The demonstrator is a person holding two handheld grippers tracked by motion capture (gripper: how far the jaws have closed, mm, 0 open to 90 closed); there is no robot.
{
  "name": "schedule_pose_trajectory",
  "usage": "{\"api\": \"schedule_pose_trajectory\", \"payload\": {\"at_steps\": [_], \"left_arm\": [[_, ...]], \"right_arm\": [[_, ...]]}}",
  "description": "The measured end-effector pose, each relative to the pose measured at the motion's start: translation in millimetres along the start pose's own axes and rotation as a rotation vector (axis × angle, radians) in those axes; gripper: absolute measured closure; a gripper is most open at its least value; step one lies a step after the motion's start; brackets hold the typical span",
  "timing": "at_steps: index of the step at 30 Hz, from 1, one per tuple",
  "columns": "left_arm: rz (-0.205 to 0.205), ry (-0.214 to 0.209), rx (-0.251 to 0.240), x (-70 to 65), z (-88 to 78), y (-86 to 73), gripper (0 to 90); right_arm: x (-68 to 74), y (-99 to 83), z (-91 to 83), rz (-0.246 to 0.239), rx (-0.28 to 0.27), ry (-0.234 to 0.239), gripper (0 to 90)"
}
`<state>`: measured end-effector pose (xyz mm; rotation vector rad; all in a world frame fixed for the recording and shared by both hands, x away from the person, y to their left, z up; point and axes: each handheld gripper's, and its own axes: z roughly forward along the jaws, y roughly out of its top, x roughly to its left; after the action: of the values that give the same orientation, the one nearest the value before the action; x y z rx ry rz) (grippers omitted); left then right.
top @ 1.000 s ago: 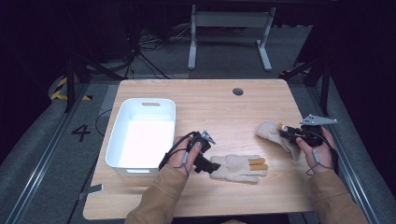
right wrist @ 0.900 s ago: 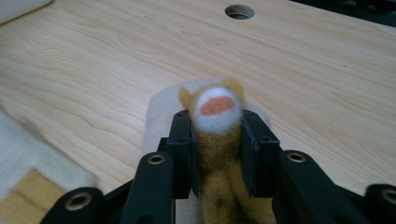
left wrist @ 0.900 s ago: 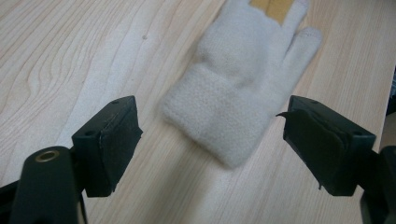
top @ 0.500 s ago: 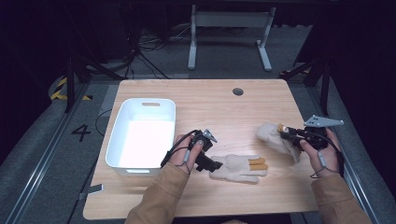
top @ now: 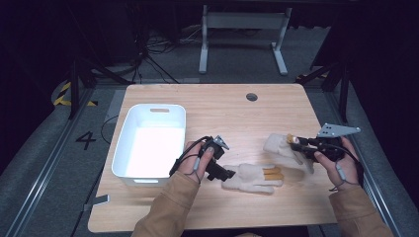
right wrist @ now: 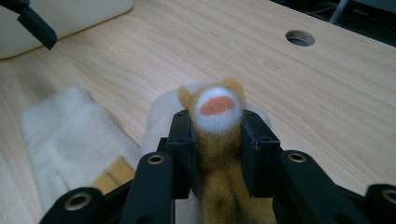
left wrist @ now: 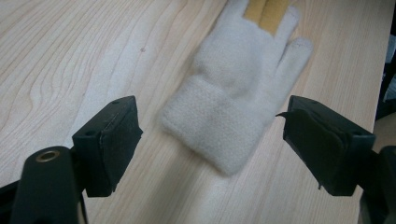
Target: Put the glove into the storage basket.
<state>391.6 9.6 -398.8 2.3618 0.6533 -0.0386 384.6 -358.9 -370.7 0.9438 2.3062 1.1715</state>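
Change since earlier frames: right gripper has lifted and drawn toward 3 o'clock, carrying its glove clear of the board; left gripper has kept its place.
Right tool: clenched on the held glove, one black jaw at each side of a tan finger whose white tip bears an orange patch.
Left tool: released, jaws standing wide apart with nothing between the pads; in the left gripper view the cuff of the flat glove lies ahead of the gap, untouched.
Held glove, place: raised just off the table at about 4 o'clock of its top, its cream body drooping below the jaws.
Flat glove, place: lying at about 6 o'clock of the table, cuff toward the left gripper, tan fingers pointing to 3 o'clock.
Bin: white, at 9 o'clock, well apart from both gloves.
Handling, judged: knitted fleece, light, soft and limp; it sags from any single grip, cannot break, and is unlikely to slip on rubber pads.
Where to take hold, judged: the doubled cuff gives the thickest fold for the left jaws; a pinch across it should carry the whole glove, whereas a fingertip hold leaves the body dangling and liable to catch on the bin's rim.
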Motion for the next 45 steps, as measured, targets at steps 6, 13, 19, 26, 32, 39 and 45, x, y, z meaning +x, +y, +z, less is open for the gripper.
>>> {"api": "schedule_pose_trajectory", "payload": {"at_steps": [6, 13, 19, 26, 32, 39, 45], "left_arm": [[0.0, 0.001, -0.003, 0.1, -0.4, -0.2, 19.3], [-0.006, 0.007, -0.006, 0.4, -2.2, -2.1, 19.3], [-0.017, 0.018, -0.005, 1.6, -5.9, -6.8, 19.3], [-0.03, 0.026, -0.009, 2.0, -9.0, -10.8, 19.2], [-0.031, 0.031, -0.011, 2.4, -11.6, -12.9, 19.2], [-0.032, 0.034, -0.01, 2.4, -10.8, -13.5, 19.2], [-0.034, 0.036, -0.016, 2.6, -12.1, -13.6, 19.1]], "right_arm": [[9.3, 5.8, 0.9, -0.032, -0.005, 0.044, 68.4], [20.1, 12.4, 5.9, -0.069, -0.011, 0.111, 68.4], [28.0, 18.3, 13.2, -0.099, -0.02, 0.181, 68.3], [36.9, 24.3, 20.3, -0.123, -0.029, 0.234, 68.3], [46.7, 26.2, 31.3, -0.138, -0.027, 0.288, 68.3], [59.7, 26.8, 42.3, -0.16, -0.019, 0.334, 68.2], [67.1, 24.0, 51.2, -0.169, -0.005, 0.36, 68.1]]}}
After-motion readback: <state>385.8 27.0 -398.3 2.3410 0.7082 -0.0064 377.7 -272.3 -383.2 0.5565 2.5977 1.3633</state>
